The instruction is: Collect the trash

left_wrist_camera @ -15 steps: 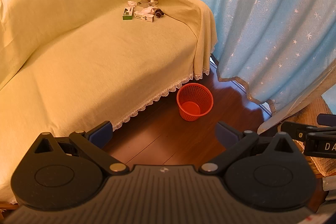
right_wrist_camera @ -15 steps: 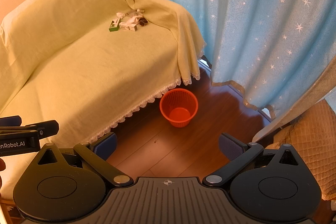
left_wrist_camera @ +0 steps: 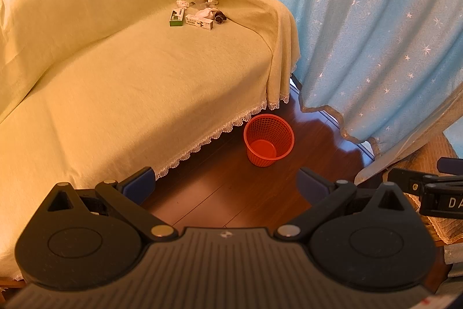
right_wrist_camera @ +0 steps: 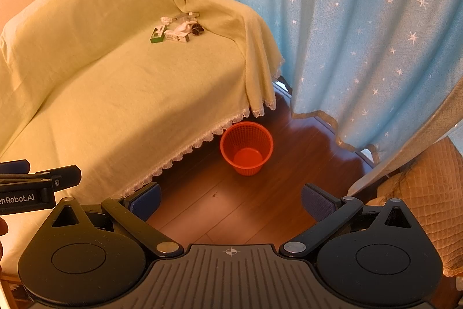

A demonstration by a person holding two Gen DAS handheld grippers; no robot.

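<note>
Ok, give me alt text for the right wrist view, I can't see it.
Open right gripper hangs empty over wood floor, facing an empty orange mesh wastebasket beside a yellow-covered sofa. Small trash pile lies far back on the seat; star-print blue curtain on the right.

The left gripper (left_wrist_camera: 225, 184) and the right gripper (right_wrist_camera: 231, 200) both hang above the wooden floor (left_wrist_camera: 231, 193), well short of the orange wastebasket (left_wrist_camera: 269, 139), side by side, jaws spread wide with nothing between the blue pads.
</note>
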